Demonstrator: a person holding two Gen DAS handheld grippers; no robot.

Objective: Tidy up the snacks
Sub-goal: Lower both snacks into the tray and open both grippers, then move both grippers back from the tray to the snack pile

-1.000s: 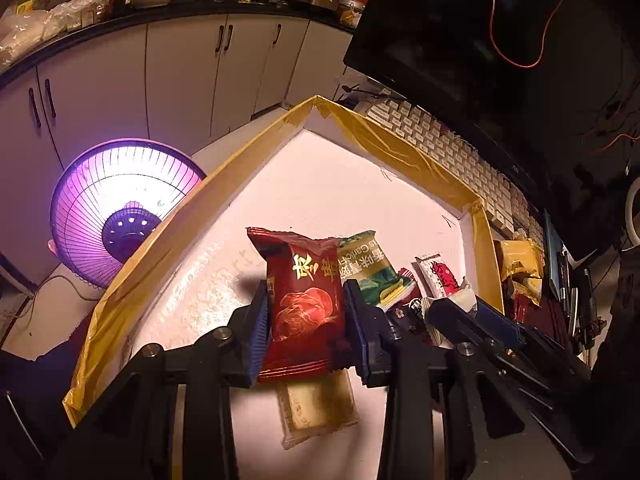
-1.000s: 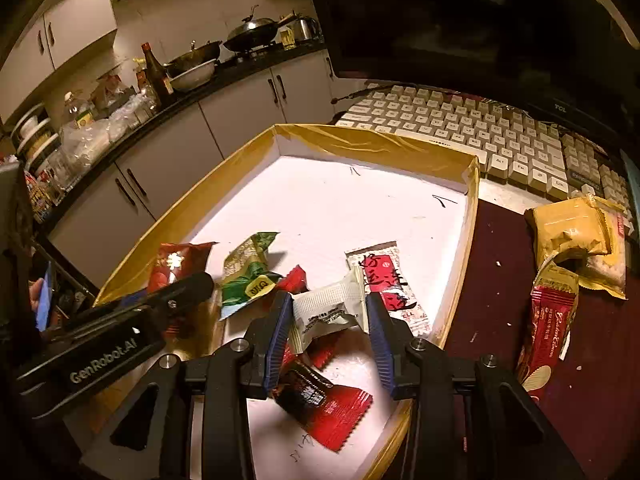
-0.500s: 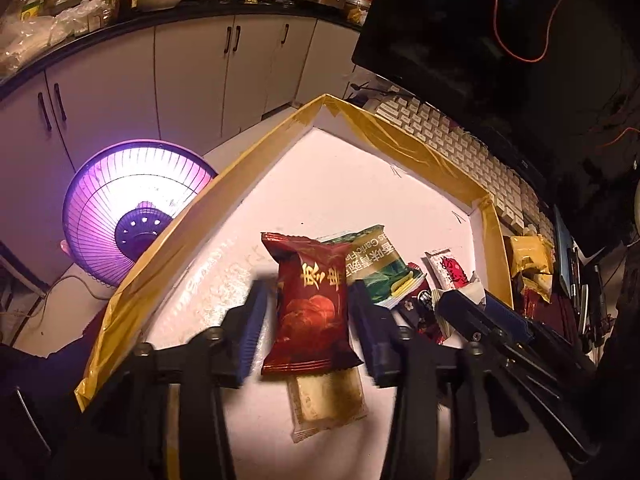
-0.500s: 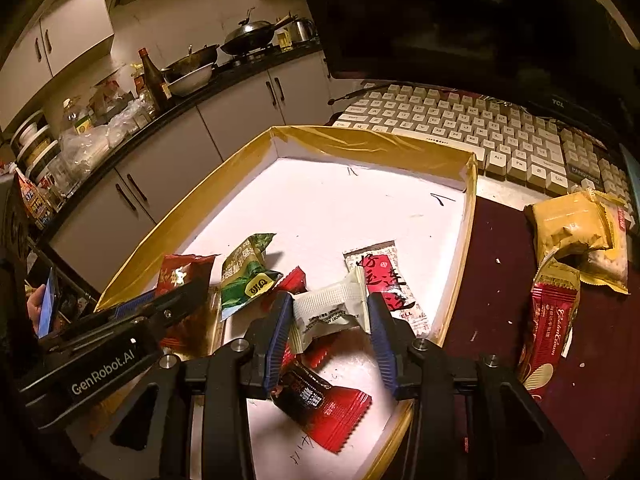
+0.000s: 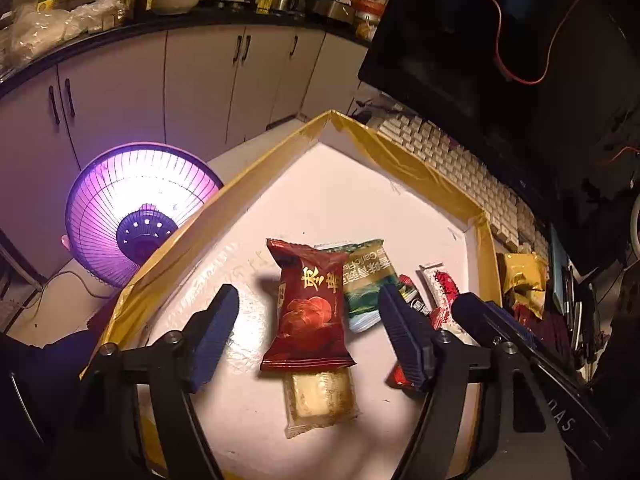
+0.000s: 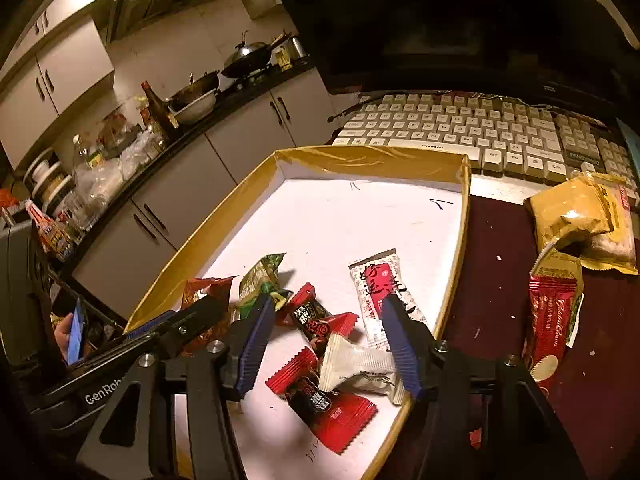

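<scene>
A white tray with a yellow taped rim (image 5: 256, 184) (image 6: 372, 160) holds several snacks. My left gripper (image 5: 308, 332) is open above the dark red packet (image 5: 310, 308), which lies free on the tray over a pale biscuit packet (image 5: 320, 400), beside a green packet (image 5: 366, 280). My right gripper (image 6: 328, 340) is open over a white packet (image 6: 356, 364) that lies on the tray's near right corner among red-black packets (image 6: 324, 404) and a white-red stick packet (image 6: 380, 284).
On the dark red table right of the tray lie yellow packets (image 6: 576, 216) and a red packet (image 6: 552, 320). A keyboard (image 6: 460, 128) sits behind the tray under a monitor. A glowing purple heater (image 5: 136, 216) stands at the left, below table level.
Both grippers have opened. The left let go of the dark red packet, which now lies on the tray. The right let go of the white packet, which dropped onto the tray's corner.
</scene>
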